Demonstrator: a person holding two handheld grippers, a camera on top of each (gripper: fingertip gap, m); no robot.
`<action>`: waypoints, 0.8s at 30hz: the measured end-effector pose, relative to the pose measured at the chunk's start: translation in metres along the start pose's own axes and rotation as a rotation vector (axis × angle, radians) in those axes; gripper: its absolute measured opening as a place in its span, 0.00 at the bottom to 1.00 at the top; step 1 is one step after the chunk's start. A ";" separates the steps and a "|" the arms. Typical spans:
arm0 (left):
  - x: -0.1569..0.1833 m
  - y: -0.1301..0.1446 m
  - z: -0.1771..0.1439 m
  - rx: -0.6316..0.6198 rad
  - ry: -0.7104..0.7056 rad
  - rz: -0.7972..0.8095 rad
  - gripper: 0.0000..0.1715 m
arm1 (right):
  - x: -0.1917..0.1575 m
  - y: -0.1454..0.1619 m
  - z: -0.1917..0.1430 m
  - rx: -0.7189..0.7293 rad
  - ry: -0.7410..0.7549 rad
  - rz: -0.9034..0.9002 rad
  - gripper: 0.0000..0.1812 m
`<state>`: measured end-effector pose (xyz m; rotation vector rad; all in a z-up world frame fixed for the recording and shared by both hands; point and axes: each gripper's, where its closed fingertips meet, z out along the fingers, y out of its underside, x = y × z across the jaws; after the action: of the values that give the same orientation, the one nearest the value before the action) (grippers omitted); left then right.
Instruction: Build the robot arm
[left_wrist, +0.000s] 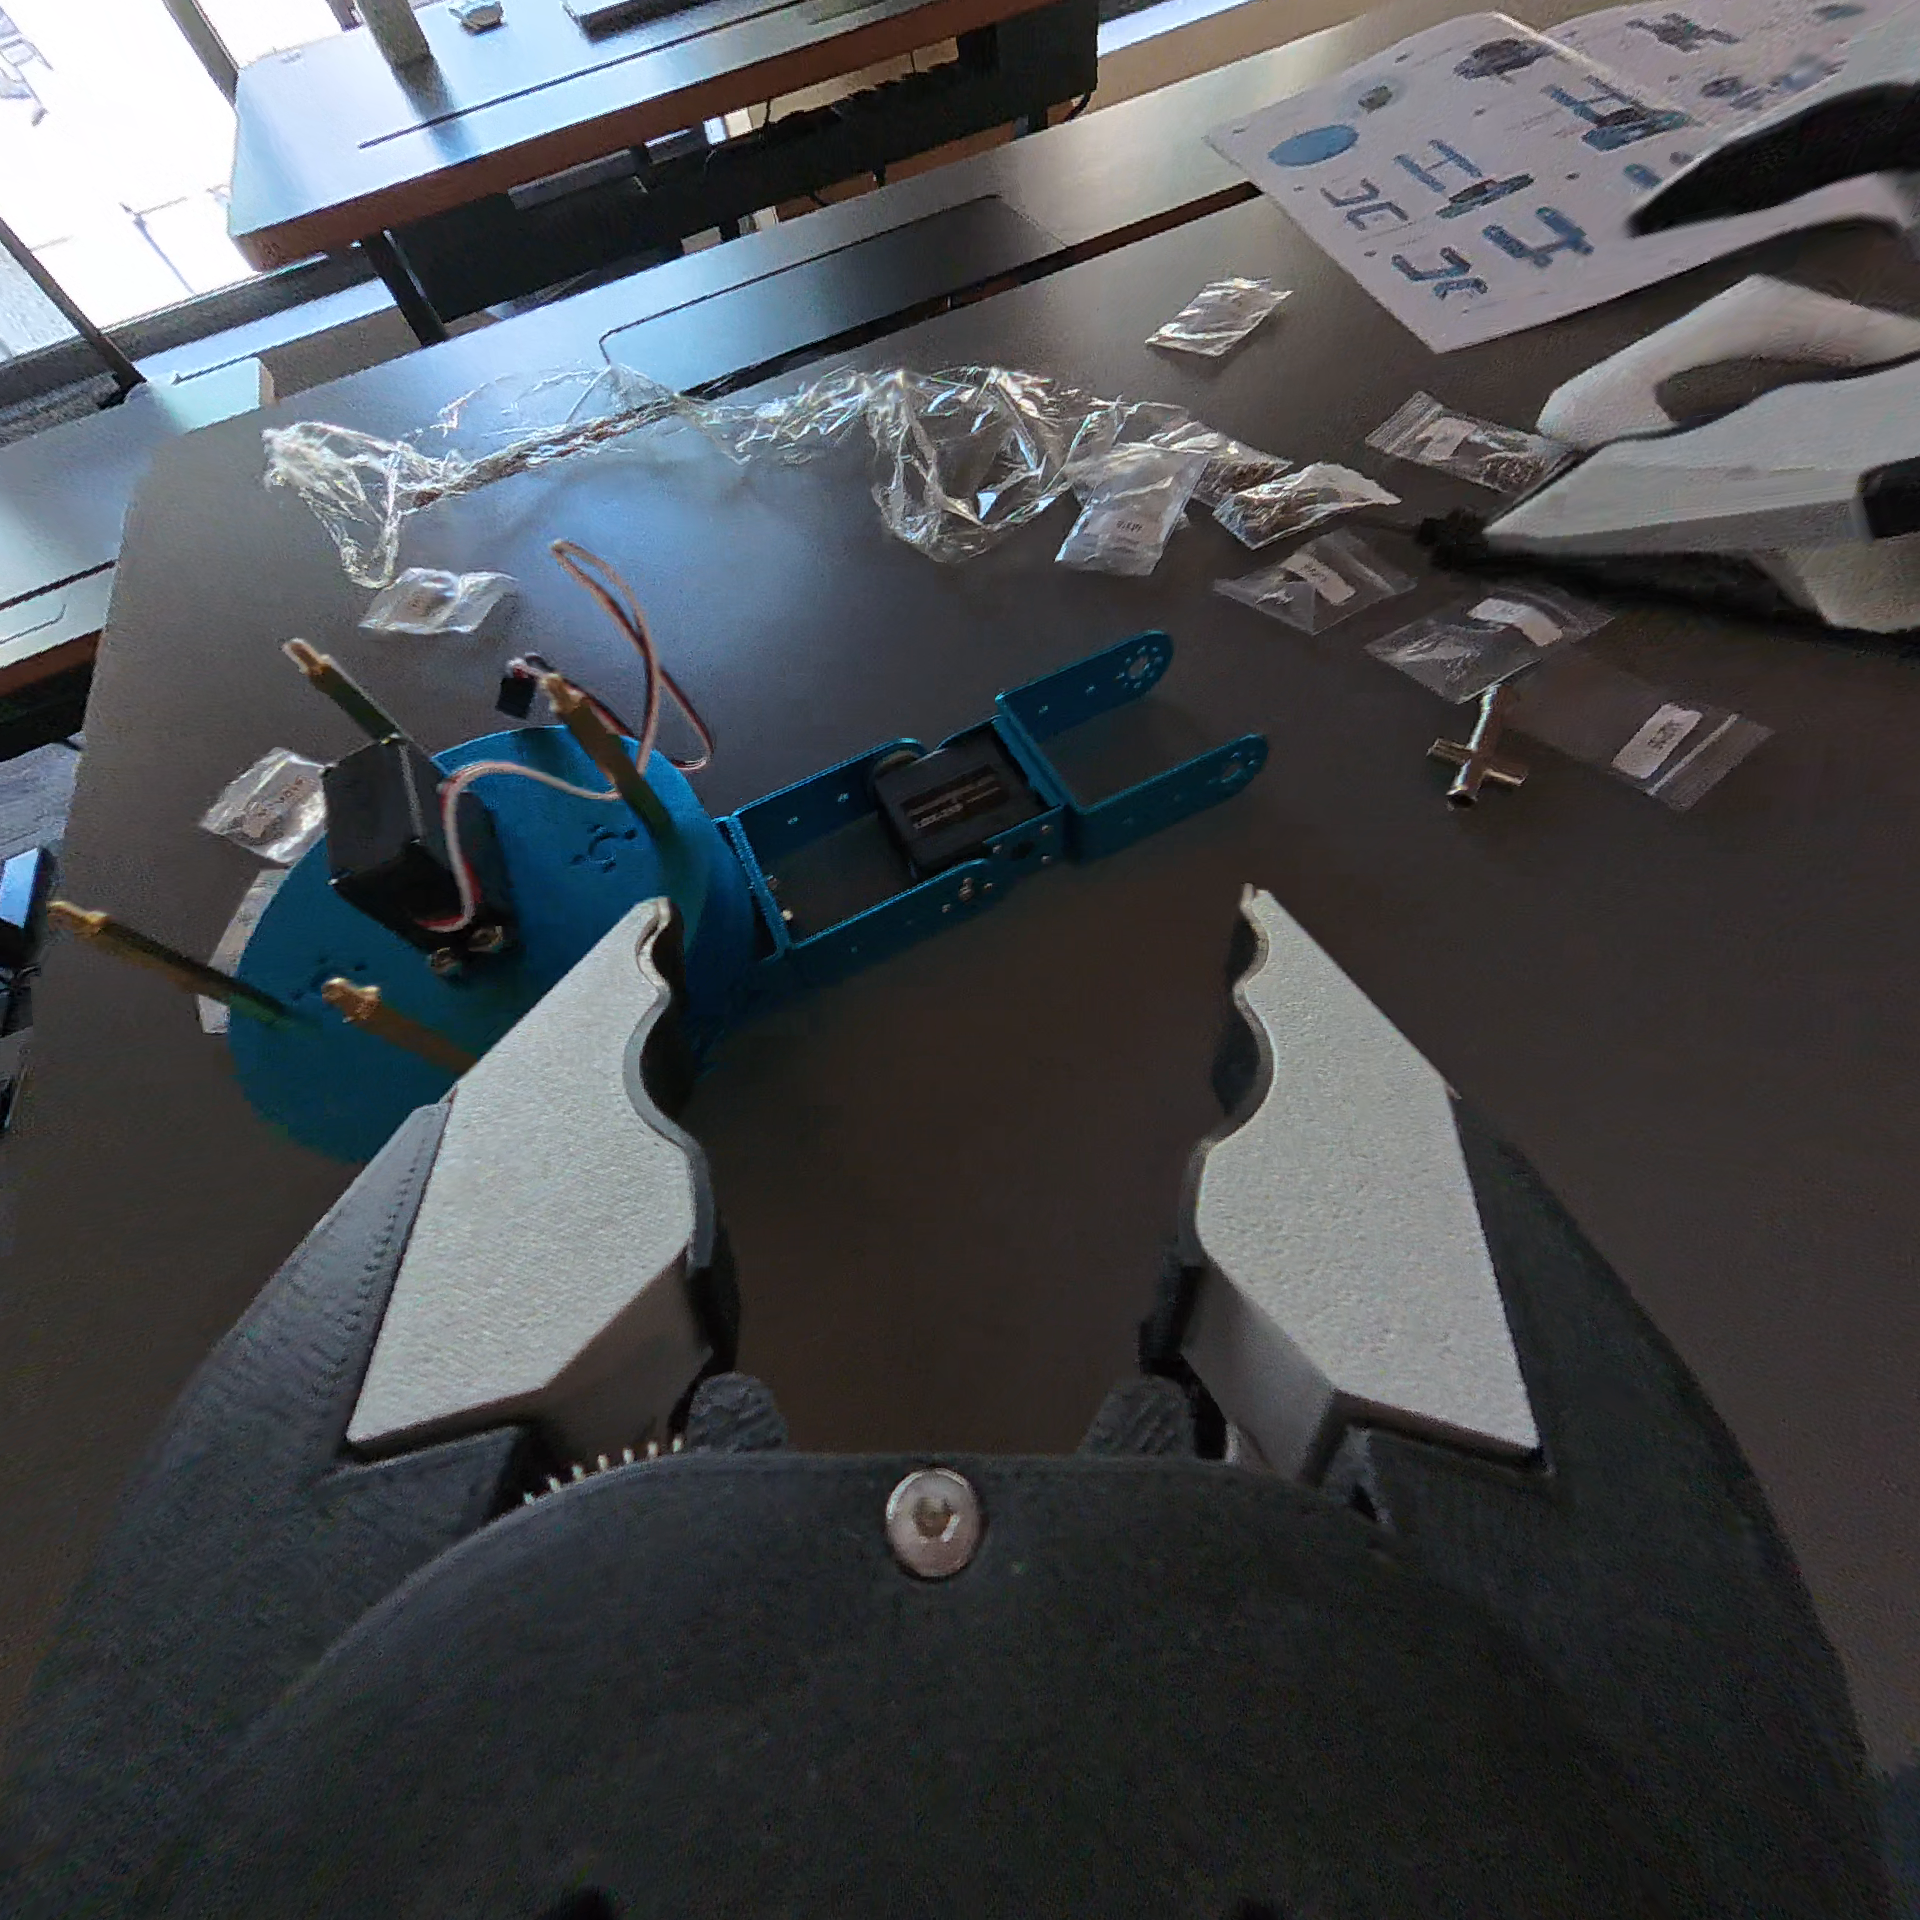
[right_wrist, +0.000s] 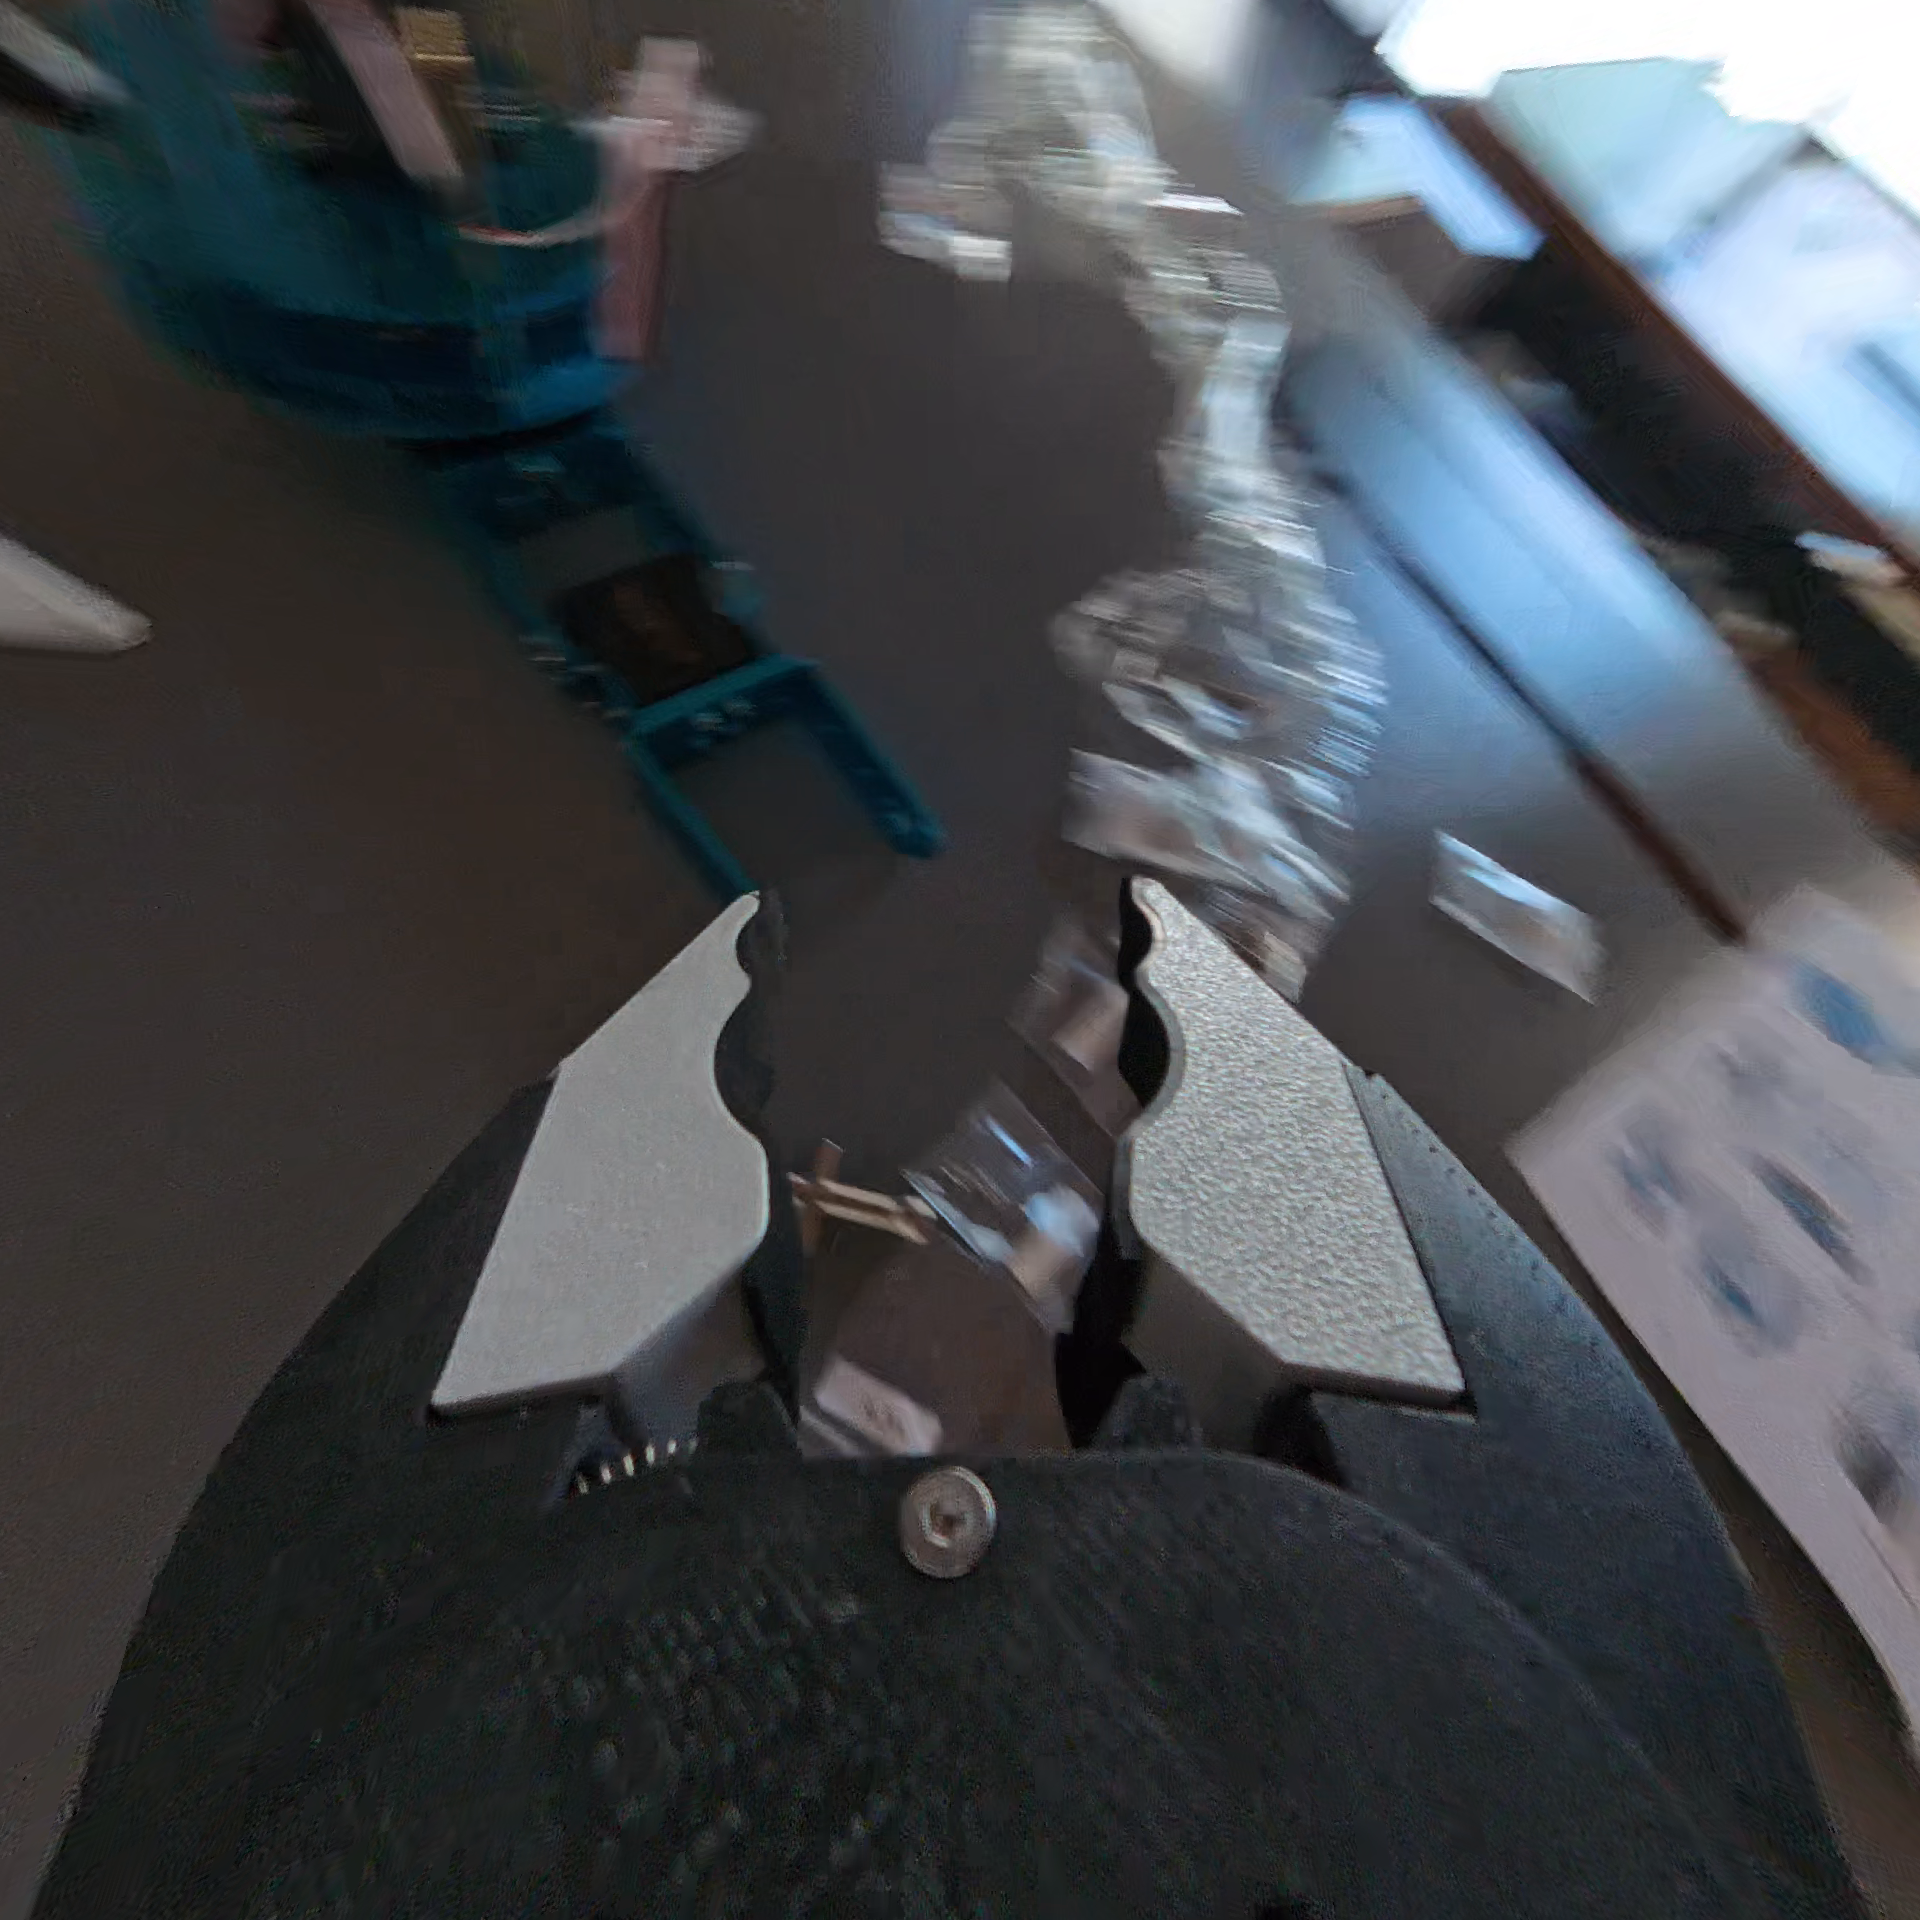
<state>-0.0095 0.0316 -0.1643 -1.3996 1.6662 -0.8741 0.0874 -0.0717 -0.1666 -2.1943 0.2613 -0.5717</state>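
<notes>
My left gripper (left_wrist: 956, 914) is open and empty, low over the dark table (left_wrist: 1039, 1091). Its left fingertip is beside a blue round plate (left_wrist: 582, 831) that carries a black servo (left_wrist: 405, 842) and several brass standoffs. A blue metal bracket arm (left_wrist: 914, 821) holding another servo lies just ahead of it. My right gripper (right_wrist: 948, 899) is open and empty; its view is blurred. Below its fingers lie a cross-shaped metal wrench (right_wrist: 852, 1205) and small clear bags (right_wrist: 1018, 1195). The bracket arm (right_wrist: 727, 707) is ahead and left of it. The right gripper also shows in the left wrist view (left_wrist: 1714, 488).
Crumpled clear plastic wrap (left_wrist: 831, 436) and several small parts bags (left_wrist: 1122, 509) lie across the far side of the table. The cross wrench (left_wrist: 1475, 748) lies to the right. A printed paper sheet (left_wrist: 1507, 177) sits at the far right. Another desk (left_wrist: 623, 125) stands behind. The cross-shaped metal wrench (right_wrist: 852, 1205) is closer to my right gripper, around 8 cm from its tips; the left tips are 15 cm off. Seen from the left wrist view (left_wrist: 1474, 738) as well.
</notes>
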 end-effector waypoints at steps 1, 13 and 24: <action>0.008 -0.002 0.002 -0.004 -0.001 -0.004 0.62 | 0.017 0.006 -0.017 -0.014 0.158 0.038 0.39; 0.215 -0.025 0.006 0.001 0.192 -0.003 0.81 | 0.100 0.169 -0.196 -0.151 0.720 0.363 0.64; 0.424 -0.091 0.108 -0.040 0.226 -0.019 0.90 | 0.214 0.326 -0.309 -0.219 0.715 0.628 0.77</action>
<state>0.0874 -0.4035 -0.1898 -1.3874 1.8500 -1.0472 0.1269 -0.5677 -0.1832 -1.8660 1.3807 -0.9645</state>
